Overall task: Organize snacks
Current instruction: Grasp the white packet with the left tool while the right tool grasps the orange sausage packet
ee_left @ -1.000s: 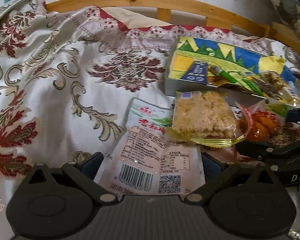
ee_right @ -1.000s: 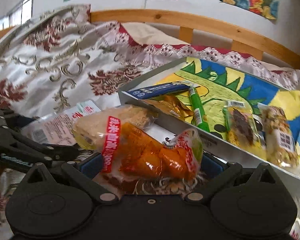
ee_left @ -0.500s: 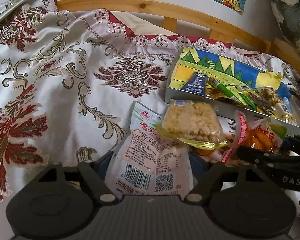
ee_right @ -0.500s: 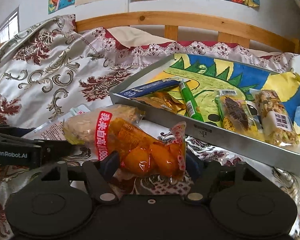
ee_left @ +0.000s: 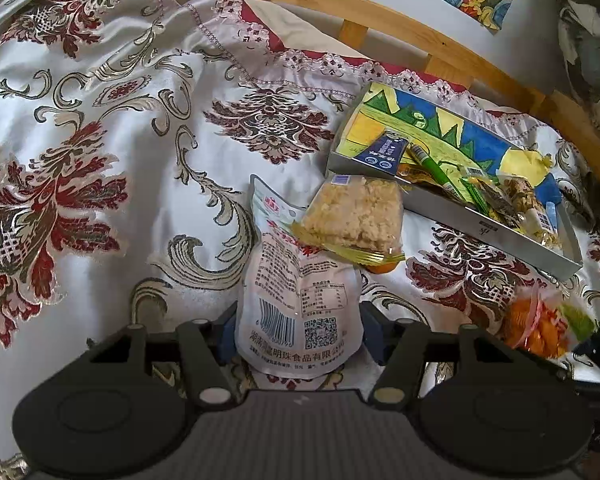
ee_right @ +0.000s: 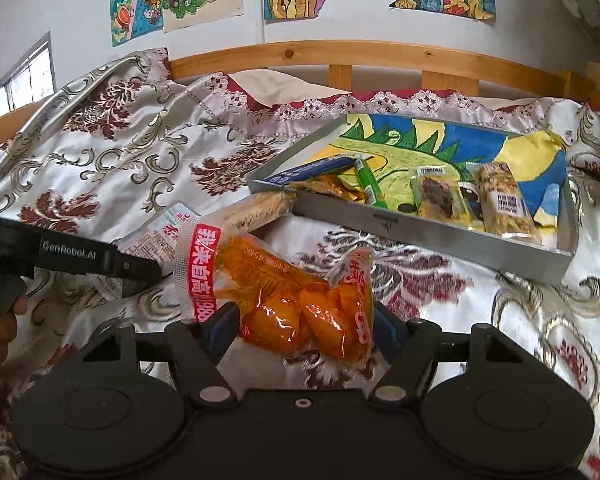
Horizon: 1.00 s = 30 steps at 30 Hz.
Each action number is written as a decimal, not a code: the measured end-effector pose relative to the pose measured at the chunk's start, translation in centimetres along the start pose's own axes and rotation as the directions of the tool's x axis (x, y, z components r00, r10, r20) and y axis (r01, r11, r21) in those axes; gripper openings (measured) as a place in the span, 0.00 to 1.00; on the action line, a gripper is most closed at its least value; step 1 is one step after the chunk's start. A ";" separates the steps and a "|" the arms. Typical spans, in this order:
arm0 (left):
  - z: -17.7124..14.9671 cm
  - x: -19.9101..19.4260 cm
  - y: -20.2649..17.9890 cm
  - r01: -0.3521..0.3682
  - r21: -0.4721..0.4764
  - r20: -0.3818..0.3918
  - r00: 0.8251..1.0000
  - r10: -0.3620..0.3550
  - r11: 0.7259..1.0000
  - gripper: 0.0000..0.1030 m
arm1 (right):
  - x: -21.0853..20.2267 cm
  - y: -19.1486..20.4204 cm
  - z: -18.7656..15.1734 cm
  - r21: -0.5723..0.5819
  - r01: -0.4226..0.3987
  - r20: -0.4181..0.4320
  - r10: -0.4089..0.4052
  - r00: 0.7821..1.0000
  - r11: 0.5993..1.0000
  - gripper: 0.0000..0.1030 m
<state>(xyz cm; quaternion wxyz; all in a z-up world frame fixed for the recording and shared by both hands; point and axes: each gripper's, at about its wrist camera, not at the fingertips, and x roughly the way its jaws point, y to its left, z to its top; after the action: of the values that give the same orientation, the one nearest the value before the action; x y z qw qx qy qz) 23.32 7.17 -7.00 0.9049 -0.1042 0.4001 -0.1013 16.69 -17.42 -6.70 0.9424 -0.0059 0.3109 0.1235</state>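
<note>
The left hand-held gripper [ee_left: 296,336] has just been closing its jaws and now pinches a pale snack pouch [ee_left: 298,300] at the barcode end. A puffed-rice cake packet [ee_left: 354,216] lies across the pouch's far end at 1 o'clock, almost touching the near wall of the grey tray [ee_left: 500,236].

The right hand-held gripper [ee_right: 300,330] is clamped on an orange snack bag [ee_right: 288,300], lifted clear of the patterned bedspread [ee_right: 140,152]. From it, the tray [ee_right: 440,236] sits at 1 o'clock with bare bedspread between. Along the tray's near side lie a blue packet [ee_right: 312,168], a green stick [ee_right: 366,182] and two wrapped bars; its far half is free. The bedspread toward 10 o'clock is open up to the wooden bed rail [ee_right: 380,56].
</note>
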 end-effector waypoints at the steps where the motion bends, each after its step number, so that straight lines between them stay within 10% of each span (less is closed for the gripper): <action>1: 0.1 0.0 -0.1 -0.003 0.004 0.003 1.000 0.003 1.000 0.67 | -0.1 0.1 -0.1 0.006 -0.001 -0.001 0.001 1.000 1.000 0.70; 9: 1.9 2.6 -1.0 -0.038 0.033 -0.050 0.998 0.040 0.999 0.96 | 0.7 0.7 -0.1 -0.003 -0.002 0.009 0.002 1.000 1.000 0.70; 14: 3.0 5.8 -2.2 -0.093 0.147 -0.105 0.988 0.109 0.985 0.96 | 1.1 0.8 -0.2 0.010 -0.003 0.022 0.003 1.000 1.000 0.70; 24: 4.2 3.9 -2.3 -0.091 0.142 -0.118 0.987 0.108 0.986 0.43 | 0.7 0.8 -0.1 0.016 -0.015 0.042 0.014 0.999 1.000 0.70; 30: 3.9 2.1 -1.1 -0.054 0.041 -0.172 0.983 0.060 0.998 0.39 | -0.7 1.1 0.0 0.005 -0.014 0.072 0.013 0.997 1.000 0.59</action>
<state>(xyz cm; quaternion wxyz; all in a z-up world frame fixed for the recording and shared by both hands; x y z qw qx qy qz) 27.50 5.99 -5.56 0.8709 -0.0670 0.4782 -0.0912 15.85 -16.50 -6.22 0.9521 0.0031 0.2771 0.1292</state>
